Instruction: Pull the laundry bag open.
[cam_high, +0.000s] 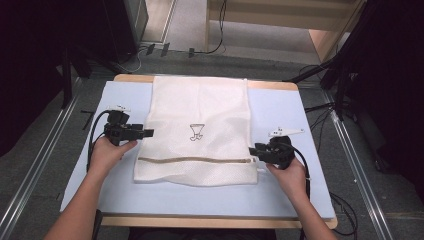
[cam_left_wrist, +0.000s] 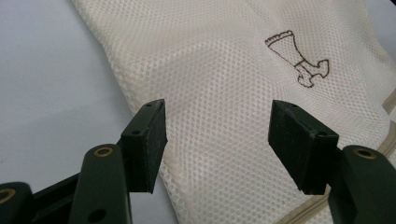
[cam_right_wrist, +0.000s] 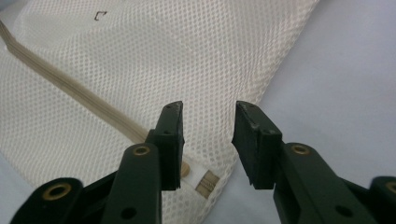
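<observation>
A white mesh laundry bag (cam_high: 200, 127) lies flat on the pale blue table, with a beige zipper (cam_high: 195, 160) across its near part and a small dark printed logo (cam_high: 196, 131) at its middle. My left gripper (cam_high: 149, 133) hovers at the bag's left edge, open, nothing between its jaws. In the left gripper view the left gripper (cam_left_wrist: 217, 135) stands wide above the mesh (cam_left_wrist: 224, 70). My right gripper (cam_high: 253, 151) is at the bag's right edge by the zipper end, open. In the right gripper view the right gripper (cam_right_wrist: 208, 135) gapes over the mesh corner near the zipper end (cam_right_wrist: 205, 179), holding nothing.
The pale blue table cover (cam_high: 280, 110) has bare room on both sides of the bag and along the front. A small white tool-like object (cam_high: 286, 132) lies on the table right of the bag. Cables and dark stands surround the table on the floor.
</observation>
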